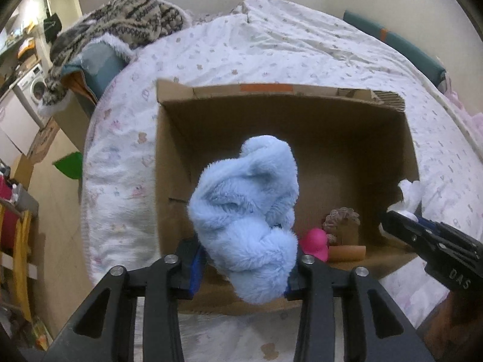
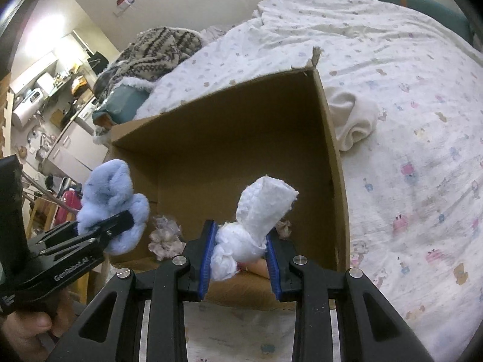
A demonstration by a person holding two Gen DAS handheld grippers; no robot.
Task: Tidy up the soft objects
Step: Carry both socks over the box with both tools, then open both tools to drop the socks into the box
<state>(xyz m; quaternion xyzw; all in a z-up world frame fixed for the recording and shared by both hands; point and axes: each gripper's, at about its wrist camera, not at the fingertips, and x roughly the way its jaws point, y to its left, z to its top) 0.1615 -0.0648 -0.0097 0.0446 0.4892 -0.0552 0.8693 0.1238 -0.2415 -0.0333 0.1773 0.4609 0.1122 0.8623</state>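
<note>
A fluffy light blue cloth (image 1: 246, 226) fills the lower middle of the left wrist view, bunched up and pinched between the blue pads of the left gripper (image 1: 241, 267), whose jaws are narrowed onto it; it hangs over the open cardboard box (image 1: 302, 90). In the right wrist view the same blue cloth (image 2: 113, 206) sits at the lower left, clamped in the left gripper (image 2: 102, 229) beside the box's near left corner. At the bottom middle of that view the right gripper (image 2: 238, 256) is closed onto a crumpled white cloth (image 2: 256, 220), which sticks up out of the jaws above the box (image 2: 327, 138). Low on the box floor, right of the blue cloth in the left wrist view, lie a pink toy (image 1: 315, 241), a brownish knitted toy (image 1: 342, 220) and a tan cylinder (image 1: 347, 253), close together. The box stands on a bed with a white patterned sheet (image 2: 407, 120). Just outside the box's right wall in the right wrist view a cream cloth (image 2: 353, 120) lies on the sheet. A patterned knit blanket (image 1: 120, 21) is heaped at the upper left.
</note>
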